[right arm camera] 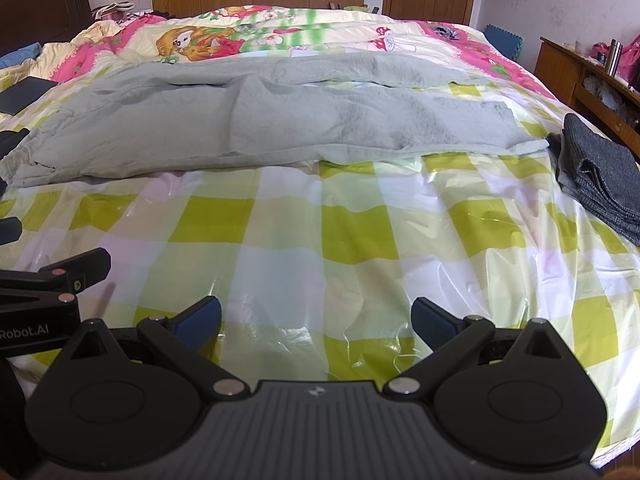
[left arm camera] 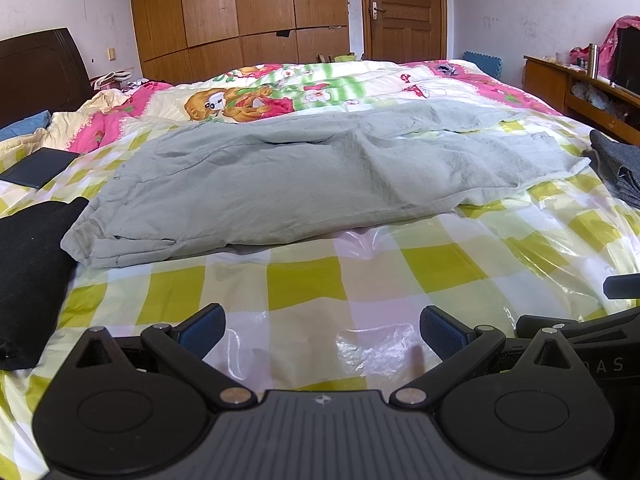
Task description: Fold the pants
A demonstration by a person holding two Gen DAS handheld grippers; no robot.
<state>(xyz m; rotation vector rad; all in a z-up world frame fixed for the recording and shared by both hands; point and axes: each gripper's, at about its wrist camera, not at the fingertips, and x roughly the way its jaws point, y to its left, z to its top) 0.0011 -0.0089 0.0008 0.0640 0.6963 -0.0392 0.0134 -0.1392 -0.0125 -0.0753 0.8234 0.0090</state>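
Pale grey-green pants (left arm camera: 304, 176) lie spread flat across the bed, waistband to the left, legs running right; they also show in the right wrist view (right arm camera: 280, 120). My left gripper (left arm camera: 322, 330) is open and empty, low over the checked plastic sheet (left arm camera: 304, 280), short of the pants' near edge. My right gripper (right arm camera: 316, 322) is open and empty too, over the sheet (right arm camera: 352, 232) in front of the pants. The left gripper's side (right arm camera: 56, 280) shows at the left edge of the right wrist view.
A black garment (left arm camera: 28, 272) lies at the left. Folded dark grey clothes (right arm camera: 604, 176) lie at the right. A dark flat tablet (left arm camera: 38, 166) sits far left. A cartoon quilt (left arm camera: 280, 88) lies behind the pants. A wooden cabinet (left arm camera: 580, 88) stands right of the bed.
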